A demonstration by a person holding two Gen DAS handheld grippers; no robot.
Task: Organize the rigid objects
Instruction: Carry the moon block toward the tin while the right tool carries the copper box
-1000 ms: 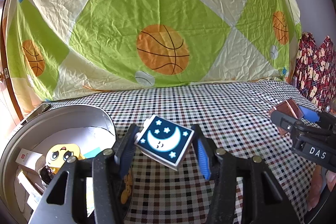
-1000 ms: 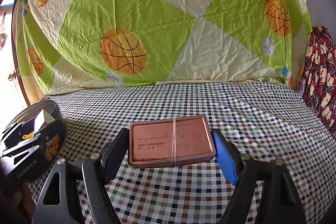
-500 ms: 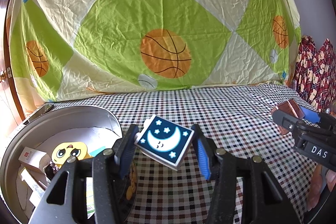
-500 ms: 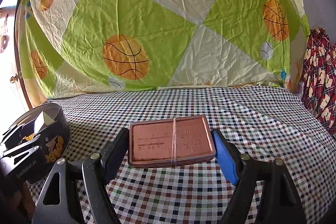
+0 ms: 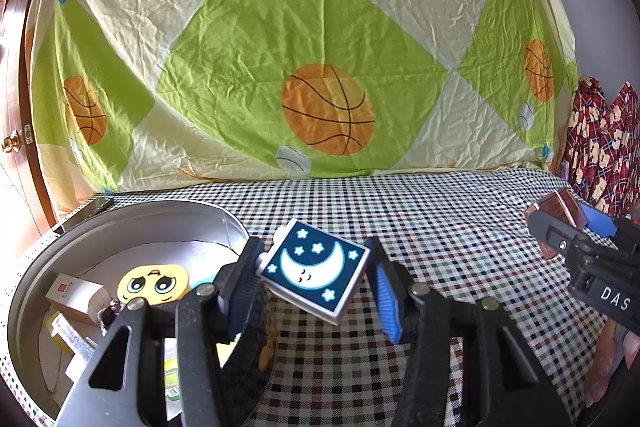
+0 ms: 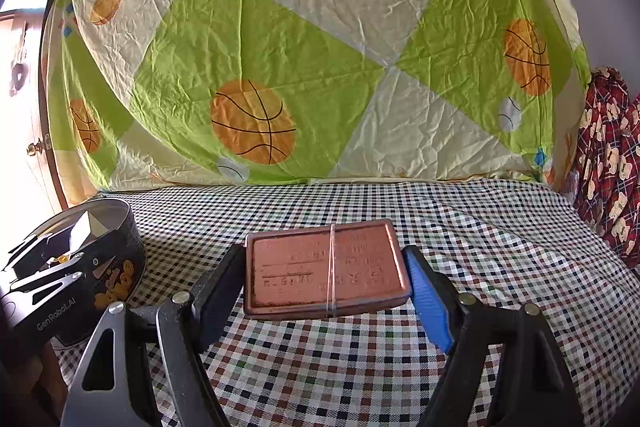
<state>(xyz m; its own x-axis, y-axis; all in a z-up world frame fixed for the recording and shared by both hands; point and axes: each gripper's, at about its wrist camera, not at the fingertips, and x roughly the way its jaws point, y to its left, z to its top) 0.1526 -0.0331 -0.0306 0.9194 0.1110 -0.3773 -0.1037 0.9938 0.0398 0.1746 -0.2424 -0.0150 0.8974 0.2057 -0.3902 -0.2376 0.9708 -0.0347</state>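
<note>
Left gripper (image 5: 314, 281): black frame, silver screws, blue pads, white "GenRobot.AI" lettering. Right gripper (image 6: 326, 277) was alike, black with blue pads, marked "DAS".

Both wrist cams face fwd, share checkered table (image 5: 440, 227).
</note>
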